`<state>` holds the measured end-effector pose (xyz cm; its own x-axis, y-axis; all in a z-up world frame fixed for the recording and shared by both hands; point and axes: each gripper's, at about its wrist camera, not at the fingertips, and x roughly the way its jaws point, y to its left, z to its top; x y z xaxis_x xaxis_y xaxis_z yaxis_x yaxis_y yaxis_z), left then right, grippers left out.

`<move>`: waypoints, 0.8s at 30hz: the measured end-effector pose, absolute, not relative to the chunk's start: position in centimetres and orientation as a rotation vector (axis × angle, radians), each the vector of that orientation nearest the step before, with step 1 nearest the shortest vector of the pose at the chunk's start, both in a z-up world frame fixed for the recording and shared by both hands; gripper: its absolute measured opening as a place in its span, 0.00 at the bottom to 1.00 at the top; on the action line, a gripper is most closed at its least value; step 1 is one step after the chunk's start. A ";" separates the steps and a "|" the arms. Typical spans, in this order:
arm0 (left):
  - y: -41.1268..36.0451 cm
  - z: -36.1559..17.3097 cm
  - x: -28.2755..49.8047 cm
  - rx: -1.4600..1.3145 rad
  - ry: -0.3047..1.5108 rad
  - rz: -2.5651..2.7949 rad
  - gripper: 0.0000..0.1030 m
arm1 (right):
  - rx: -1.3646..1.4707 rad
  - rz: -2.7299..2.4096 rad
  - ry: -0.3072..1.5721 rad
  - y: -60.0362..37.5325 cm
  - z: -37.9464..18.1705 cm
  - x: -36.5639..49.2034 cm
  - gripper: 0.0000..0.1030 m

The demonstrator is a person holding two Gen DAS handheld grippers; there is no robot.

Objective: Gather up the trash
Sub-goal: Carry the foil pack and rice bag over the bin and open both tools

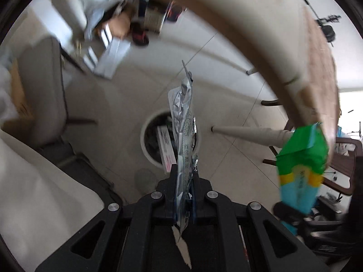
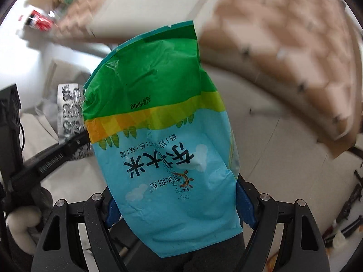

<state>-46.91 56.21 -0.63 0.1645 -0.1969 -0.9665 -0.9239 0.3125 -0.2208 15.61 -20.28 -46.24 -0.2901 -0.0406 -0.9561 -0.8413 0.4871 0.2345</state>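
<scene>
Left tongs (image 1: 184, 195): black plastic with silver rivets, pinched tight on a flat silver foil wrapper (image 1: 183, 122), which sticks straight out from between the fingers, edge-on to the left wrist camera.
Foil wrapper: crinkly, shiny, long and thin, with some print down one side.
Right tongs (image 2: 179, 210): same black frame with blue pads (image 2: 246, 206), spread fairly wide and clamped on the bottom of a rice bag (image 2: 158, 136).
Rice bag: glossy plastic, puffy and creased; green top, yellow band, light blue lower half with dark characters and little white clouds. Pretty big, fills most of the right wrist view.
Bin (image 1: 147, 140): round white rim on the pale tiled floor (image 1: 140, 90), right under the foil wrapper, with a white box and dark stuff inside.
Table (image 1: 261, 52): rounded, beige edge, brownish patterned top, tapered pale legs. Blurry.
</scene>
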 end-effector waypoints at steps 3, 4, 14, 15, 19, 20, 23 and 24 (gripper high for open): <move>56.8 -7.0 -47.2 -1.255 1.335 0.698 0.06 | -0.810 0.901 1.736 -21.3 -53.2 15.0 0.81; 57.0 -9.5 -47.2 -1.288 1.336 0.681 0.06 | -0.816 0.888 1.751 -21.6 -55.3 15.0 0.81; 57.5 -30.9 -45.6 -1.493 1.453 0.548 0.06 | -0.790 0.742 1.969 -23.2 -79.6 15.4 0.81; 57.3 -32.2 -45.4 -1.484 1.482 0.539 0.06 | -0.791 0.737 1.976 -23.2 -81.1 15.4 0.81; 56.5 -35.5 -44.7 -1.436 1.585 0.515 0.06 | -0.815 0.740 1.983 -22.8 -85.2 15.3 0.81; 56.4 -35.8 -44.6 -1.417 1.604 0.518 0.06 | -0.818 0.740 1.987 -22.4 -85.8 15.0 0.81; 56.1 -36.0 -44.1 -1.376 1.633 0.504 0.07 | -0.810 0.734 2.002 -21.1 -87.3 15.3 0.82; 56.1 -35.9 -43.9 -1.356 1.647 0.514 0.07 | -0.806 0.735 2.008 -21.0 -87.6 15.4 0.83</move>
<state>-43.90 56.06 -35.92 0.0206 -0.5447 -0.8384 -0.9248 0.3083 -0.2231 15.36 -20.95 -87.62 -0.4495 -0.2699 -0.8515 -0.7558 0.6231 0.2014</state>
